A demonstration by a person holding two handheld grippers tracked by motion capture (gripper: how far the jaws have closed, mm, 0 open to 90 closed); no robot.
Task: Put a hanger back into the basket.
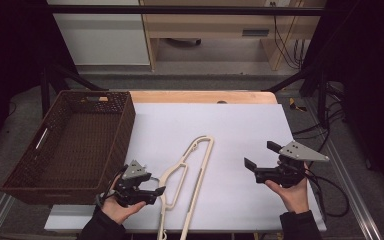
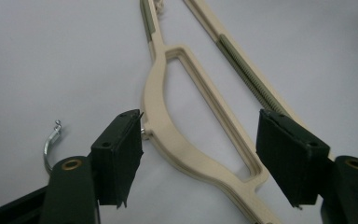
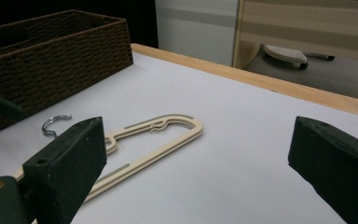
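A beige plastic hanger [image 1: 204, 170] lies flat on the white table top, its metal hook [image 2: 50, 144] toward the near edge. My left gripper [image 1: 156, 194] is low over the hanger's neck. In the left gripper view the curved shoulder [image 2: 165, 140] lies between the jaws, and I see a gap between the pads and the plastic. My right gripper [image 1: 258, 154] is held in a hand above the right side of the table, jaws wide apart and nothing between them. From there the hanger [image 3: 186, 140] lies ahead, with the hook [image 3: 53, 123] to its left.
A dark woven basket [image 1: 125, 125] stands at the left edge of the table, close beside my left hand, and also appears as the basket [image 3: 74, 51] at the far left of the right gripper view. A wooden table edge [image 1: 200, 96] runs along the back. Cables trail at the right.
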